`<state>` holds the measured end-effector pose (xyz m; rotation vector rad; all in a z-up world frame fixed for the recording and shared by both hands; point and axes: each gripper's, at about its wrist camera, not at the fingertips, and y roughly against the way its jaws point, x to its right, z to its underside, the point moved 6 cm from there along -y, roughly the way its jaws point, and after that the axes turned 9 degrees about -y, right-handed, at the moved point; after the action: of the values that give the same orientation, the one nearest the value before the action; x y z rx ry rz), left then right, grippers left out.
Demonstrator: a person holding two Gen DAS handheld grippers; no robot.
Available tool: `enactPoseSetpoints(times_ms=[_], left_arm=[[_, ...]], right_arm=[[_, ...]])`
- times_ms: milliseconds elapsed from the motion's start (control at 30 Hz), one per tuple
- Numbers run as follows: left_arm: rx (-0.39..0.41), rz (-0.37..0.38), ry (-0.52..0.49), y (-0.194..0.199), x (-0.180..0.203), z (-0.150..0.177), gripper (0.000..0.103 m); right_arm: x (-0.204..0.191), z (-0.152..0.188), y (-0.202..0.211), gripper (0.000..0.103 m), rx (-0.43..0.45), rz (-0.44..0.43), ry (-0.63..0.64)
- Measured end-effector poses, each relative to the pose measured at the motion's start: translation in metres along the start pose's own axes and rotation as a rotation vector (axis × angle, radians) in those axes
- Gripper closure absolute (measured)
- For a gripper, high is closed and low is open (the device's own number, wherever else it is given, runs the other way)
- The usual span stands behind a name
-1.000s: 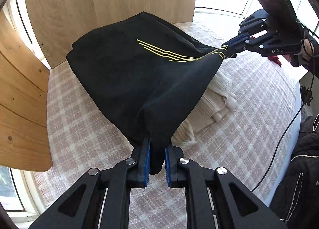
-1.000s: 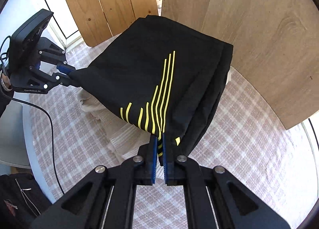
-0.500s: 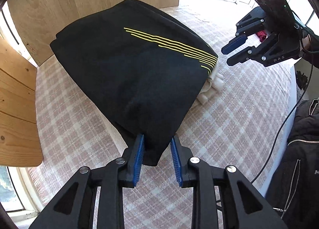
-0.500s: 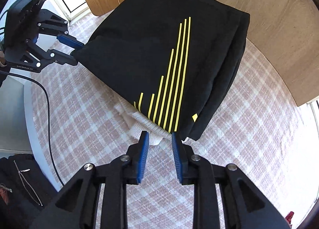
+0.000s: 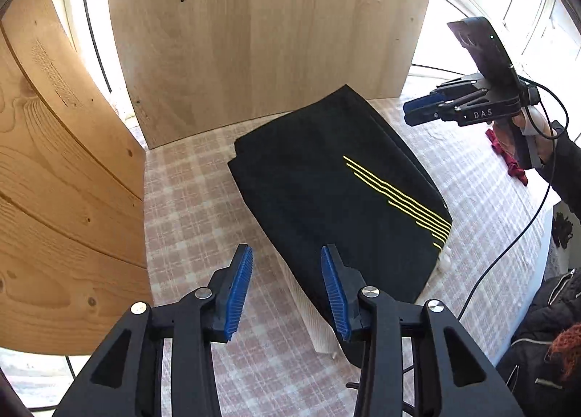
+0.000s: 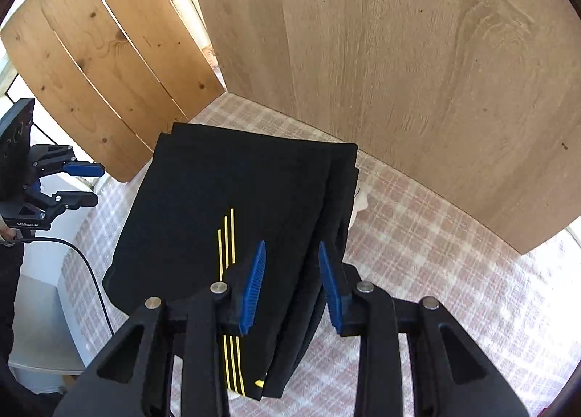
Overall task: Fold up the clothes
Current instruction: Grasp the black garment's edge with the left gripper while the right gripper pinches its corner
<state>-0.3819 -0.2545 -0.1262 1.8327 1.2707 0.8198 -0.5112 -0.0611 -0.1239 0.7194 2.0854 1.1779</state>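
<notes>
1. My left gripper (image 5: 287, 286) has just been opening and my right gripper (image 6: 292, 280) stands apart; neither clamps anything.
2. The folded black garment with yellow stripes (image 5: 337, 206) lies on the checked worktop (image 5: 189, 206), over a cream knit (image 5: 319, 330).
3. A low pass could snag its stacked right edge and undo the fold.

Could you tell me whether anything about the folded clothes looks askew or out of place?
Slightly. The black garment lies folded on a cream knit, whose edges poke out beneath it. In the right wrist view, the black layers along the right edge are staggered, not flush. Nothing looks spilled or damaged.
</notes>
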Motion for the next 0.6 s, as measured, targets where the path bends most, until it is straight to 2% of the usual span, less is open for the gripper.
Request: enactPoseSetpoints(times_ms=[67, 200, 300, 367, 467, 500, 567, 600], left_arm=[[-0.006, -0.004, 0.035, -0.015, -0.015, -0.008, 0.065], [-0.056, -0.035, 0.042, -0.038, -0.028, -0.016, 0.065], [-0.078, -0.044, 0.040, -0.046, -0.031, -0.022, 0.064], [-0.094, -0.054, 0.033, -0.053, -0.031, -0.025, 0.057], [-0.112, -0.056, 0.016, -0.060, -0.029, -0.029, 0.057], [-0.112, -0.054, 0.011, -0.060, -0.028, -0.030, 0.059], [-0.102, -0.053, 0.002, -0.061, -0.025, -0.031, 0.070], [-0.098, -0.053, -0.001, -0.061, -0.025, -0.031, 0.073]], right_arm=[[0.004, -0.010, -0.012, 0.072, -0.004, 0.009, -0.010], [0.002, -0.019, -0.023, 0.072, -0.005, 0.022, 0.008], [0.000, -0.022, -0.032, 0.070, -0.018, 0.054, 0.044], [-0.001, -0.024, -0.039, 0.068, -0.027, 0.067, 0.053], [0.000, -0.026, -0.047, 0.068, -0.038, 0.058, 0.040], [0.001, -0.026, -0.048, 0.068, -0.038, 0.048, 0.033], [0.002, -0.025, -0.049, 0.070, -0.037, 0.028, 0.024], [0.003, -0.025, -0.049, 0.081, -0.038, 0.023, 0.023]])
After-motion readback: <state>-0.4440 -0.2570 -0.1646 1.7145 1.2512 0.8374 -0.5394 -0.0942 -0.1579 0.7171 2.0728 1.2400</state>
